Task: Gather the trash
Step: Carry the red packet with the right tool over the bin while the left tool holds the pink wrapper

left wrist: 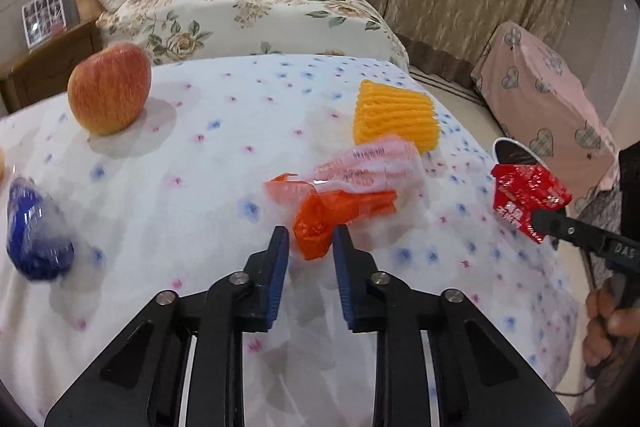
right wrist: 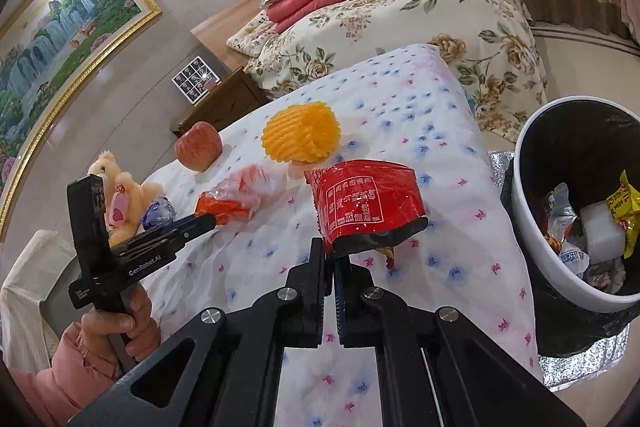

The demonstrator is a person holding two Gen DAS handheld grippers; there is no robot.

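Observation:
My left gripper (left wrist: 310, 237) is open, its jaws on either side of the near end of an orange and clear plastic wrapper (left wrist: 344, 203) lying on the table; the wrapper also shows in the right wrist view (right wrist: 236, 197). My right gripper (right wrist: 329, 253) is shut on a red foil snack packet (right wrist: 366, 201) and holds it above the table, left of the bin; the packet also shows in the left wrist view (left wrist: 526, 199). A yellow foam fruit net (left wrist: 394, 115) lies further back. A blue crumpled wrapper (left wrist: 36, 231) lies at the left.
A white bin with a black liner (right wrist: 532, 227) stands right of the table, holding several wrappers. A red apple (left wrist: 108, 89) and a plush bear (right wrist: 120, 195) sit on the flowered tablecloth (left wrist: 200, 195). A bed (left wrist: 248, 15) stands behind.

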